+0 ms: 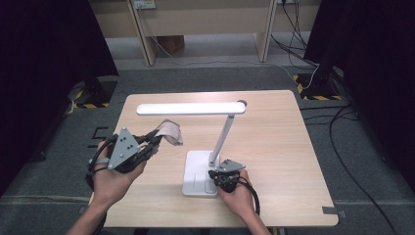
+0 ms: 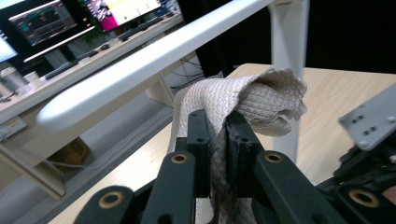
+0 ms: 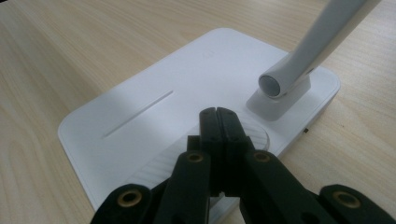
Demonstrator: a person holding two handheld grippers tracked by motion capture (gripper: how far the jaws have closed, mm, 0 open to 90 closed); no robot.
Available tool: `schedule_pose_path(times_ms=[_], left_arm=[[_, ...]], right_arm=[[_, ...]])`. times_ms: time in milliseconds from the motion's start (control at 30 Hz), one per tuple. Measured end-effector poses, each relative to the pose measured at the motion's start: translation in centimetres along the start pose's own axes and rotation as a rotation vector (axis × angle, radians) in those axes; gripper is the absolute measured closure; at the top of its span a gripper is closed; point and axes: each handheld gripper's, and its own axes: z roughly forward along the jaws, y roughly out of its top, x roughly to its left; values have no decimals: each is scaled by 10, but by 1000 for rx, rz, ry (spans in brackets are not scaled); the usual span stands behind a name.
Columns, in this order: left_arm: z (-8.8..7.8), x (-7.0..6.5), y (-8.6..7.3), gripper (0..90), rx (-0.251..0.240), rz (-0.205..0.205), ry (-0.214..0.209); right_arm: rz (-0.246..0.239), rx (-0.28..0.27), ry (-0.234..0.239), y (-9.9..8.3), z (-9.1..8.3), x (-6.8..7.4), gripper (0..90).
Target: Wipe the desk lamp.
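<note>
While left gripper [image 2: 217, 135] clamps cloth [image 2: 261, 100] under lamp head [image 1: 188, 108], right gripper [image 3: 219, 122] closed on lamp base [image 3: 154, 93].

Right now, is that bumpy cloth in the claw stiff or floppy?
Probably floppy: the cloth folds over and droops around the left claw, which is shut on it. It looks light, since it hangs bunched without sagging far. Its quilted weave likely grips well, so it seems unlikely to slip.
</note>
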Motion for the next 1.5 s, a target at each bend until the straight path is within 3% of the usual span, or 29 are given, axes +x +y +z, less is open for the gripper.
schedule_pose_path(times_ms=[267,433,667,1067,1500], left_arm=[[-1,29,-19,814,13,-73,83],[-3,42,-19,814,-13,-100,135],[-8,52,-16,814,-28,-115,166],[-5,47,-13,814,-31,-114,162],[6,32,-5,814,-53,-129,140]], right_arm=[[-6,0,1,0,0,0,900],[-9,1,-1,0,0,0,900],[-14,3,-2,1,0,0,900],[-15,1,-3,1,0,0,900],[-20,2,-4,1,0,0,900]])
